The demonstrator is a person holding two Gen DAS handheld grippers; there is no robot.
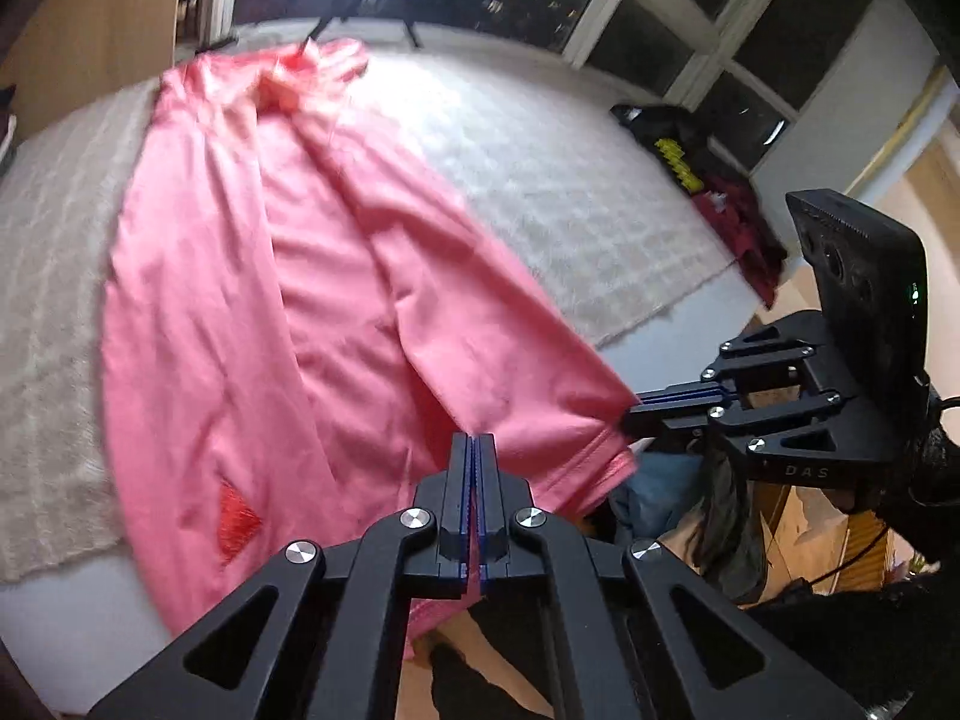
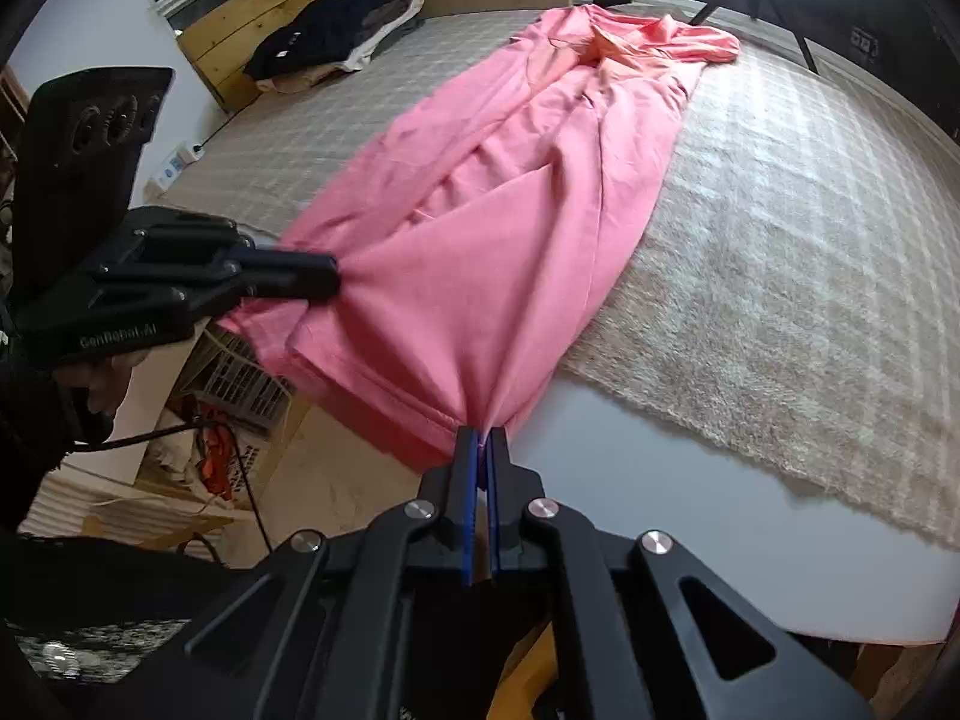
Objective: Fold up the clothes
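The garment is plain salmon pink, with one darker red patch near its hem in the left wrist view. The blanket beneath it is cream and beige in a faint woven check. The bed edge shows plain white. Both the left gripper and the right gripper are black with blue pads and silver screws. The stacked clothes are black over white and tan. A dark heap carries yellow print beside maroon cloth. The headboard is pale wood.
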